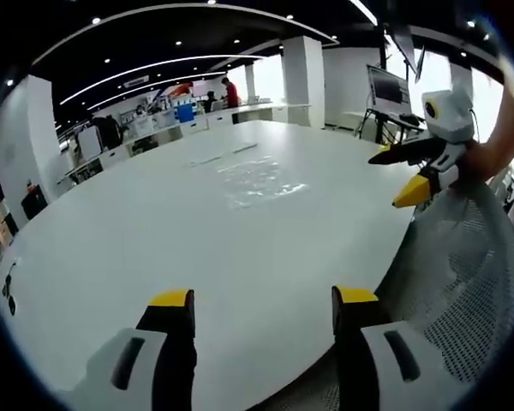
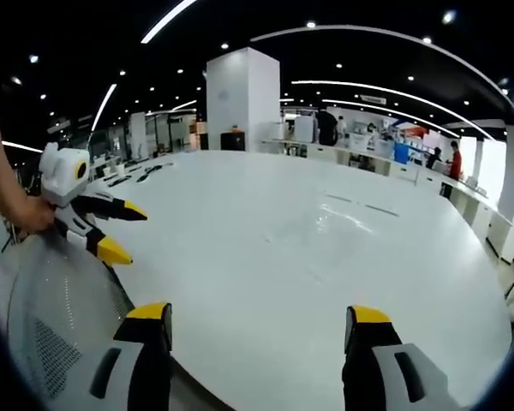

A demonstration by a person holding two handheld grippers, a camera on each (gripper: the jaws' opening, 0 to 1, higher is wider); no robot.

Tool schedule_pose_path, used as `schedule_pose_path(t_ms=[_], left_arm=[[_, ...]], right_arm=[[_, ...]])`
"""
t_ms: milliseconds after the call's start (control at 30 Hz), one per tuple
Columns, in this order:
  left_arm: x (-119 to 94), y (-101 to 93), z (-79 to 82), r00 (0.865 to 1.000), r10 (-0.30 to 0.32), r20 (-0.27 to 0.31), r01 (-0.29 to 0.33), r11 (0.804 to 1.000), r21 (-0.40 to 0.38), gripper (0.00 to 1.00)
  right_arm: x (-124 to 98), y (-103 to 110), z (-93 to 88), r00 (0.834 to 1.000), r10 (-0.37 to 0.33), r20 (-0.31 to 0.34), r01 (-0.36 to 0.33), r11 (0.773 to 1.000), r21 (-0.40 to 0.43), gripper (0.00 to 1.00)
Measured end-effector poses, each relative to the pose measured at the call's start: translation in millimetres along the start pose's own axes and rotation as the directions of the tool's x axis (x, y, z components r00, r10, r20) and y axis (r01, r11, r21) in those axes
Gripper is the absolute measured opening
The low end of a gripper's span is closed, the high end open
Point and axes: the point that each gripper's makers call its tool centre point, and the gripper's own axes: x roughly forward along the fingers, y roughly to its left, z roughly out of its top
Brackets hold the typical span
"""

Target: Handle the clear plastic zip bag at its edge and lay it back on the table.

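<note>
There, clear zip bag [image 1: 261,180] flat on table [image 1: 111,257], beyond both open, empty jaws.

Table [image 1: 154,248] smooth, white, faintly glossy, bag [image 1: 261,181] clear crinkled plastic, chair back [image 1: 471,282] perforated mesh, gripper [image 1: 261,308] shells matt plastic

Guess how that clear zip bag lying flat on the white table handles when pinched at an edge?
The clear zip bag lies flat and wrinkled, so it is probably floppy and will drape. It looks empty, so likely very light. On the glossy table it may slide rather than lift.
</note>
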Motion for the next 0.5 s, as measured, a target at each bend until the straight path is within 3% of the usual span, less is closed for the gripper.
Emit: schedule_pose_path(t_ms=[500], left_arm=[[1.5,-1.3,-0.9,1.000,-0.022,0.001,0.022,0.996,-0.087,0.70]], right_arm=[[-2.0,-2.1,-0.8,1.000,0.016,0.006,-0.016,1.000,0.015,0.82]])
